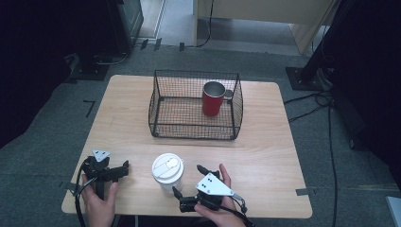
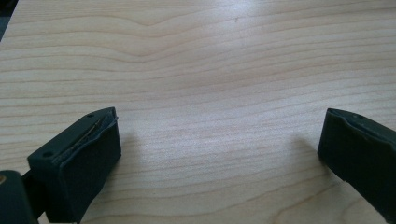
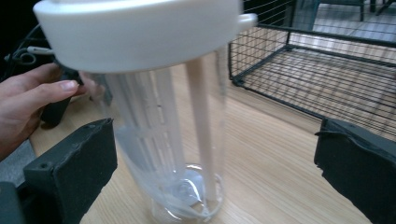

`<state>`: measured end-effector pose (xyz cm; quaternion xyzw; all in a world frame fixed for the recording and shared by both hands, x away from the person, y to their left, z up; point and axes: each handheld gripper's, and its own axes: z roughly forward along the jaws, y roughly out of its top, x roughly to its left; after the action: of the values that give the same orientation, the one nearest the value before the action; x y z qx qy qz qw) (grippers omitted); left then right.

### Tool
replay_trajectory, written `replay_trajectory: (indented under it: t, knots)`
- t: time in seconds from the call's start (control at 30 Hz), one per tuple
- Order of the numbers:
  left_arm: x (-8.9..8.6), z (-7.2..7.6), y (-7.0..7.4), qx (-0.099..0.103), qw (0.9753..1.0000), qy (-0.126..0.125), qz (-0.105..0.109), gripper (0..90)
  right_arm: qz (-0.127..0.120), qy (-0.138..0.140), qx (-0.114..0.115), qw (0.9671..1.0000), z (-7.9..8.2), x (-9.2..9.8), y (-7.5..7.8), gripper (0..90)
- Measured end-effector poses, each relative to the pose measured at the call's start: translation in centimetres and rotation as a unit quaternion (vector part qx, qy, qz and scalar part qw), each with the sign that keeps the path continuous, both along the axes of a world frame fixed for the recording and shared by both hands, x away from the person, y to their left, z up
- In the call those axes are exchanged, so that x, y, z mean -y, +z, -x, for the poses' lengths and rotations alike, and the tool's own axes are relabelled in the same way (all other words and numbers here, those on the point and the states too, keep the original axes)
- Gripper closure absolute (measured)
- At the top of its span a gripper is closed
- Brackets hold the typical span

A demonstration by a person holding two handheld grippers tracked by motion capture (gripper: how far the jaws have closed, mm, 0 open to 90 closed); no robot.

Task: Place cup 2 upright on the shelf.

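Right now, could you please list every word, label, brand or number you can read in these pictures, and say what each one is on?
None can be read: the white lid of the clear cup, the red mug, the wire basket and the wooden table carry no visible lettering.
The right gripper and left gripper show no markings either.

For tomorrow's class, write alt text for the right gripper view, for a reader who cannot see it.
A clear plastic cup with a white lid stands on the wooden table between the right gripper's open black fingers, untouched. A black wire basket sits behind it, and a hand rests at the left edge.
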<state>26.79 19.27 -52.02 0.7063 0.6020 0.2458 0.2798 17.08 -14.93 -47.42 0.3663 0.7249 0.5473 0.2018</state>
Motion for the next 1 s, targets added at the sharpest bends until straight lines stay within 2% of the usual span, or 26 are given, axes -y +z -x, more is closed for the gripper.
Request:
replay_trajectory:
  t: [0.13,0.37,0.87,1.0]
  knots:
    - [0.0,0.0,0.0,0.000,1.0000,0.000,0.000,0.0,-0.001,0.011,0.000,0.9999,-0.3,-1.5,0.0,0.0]
    - [0.0,0.0,0.0,0.000,1.0000,0.000,0.000,0.0,0.008,0.011,0.008,0.9999,-0.9,-3.2,-0.2,0.0]
    - [0.0,0.0,0.0,0.000,1.0000,0.000,0.000,0.0,0.011,0.006,0.019,0.9997,-1.8,-4.4,-0.2,0.6]
    - [0.0,0.0,0.0,0.000,1.0000,0.000,0.000,0.0,0.010,0.001,0.023,0.9997,-2.0,-4.9,-0.3,4.4]
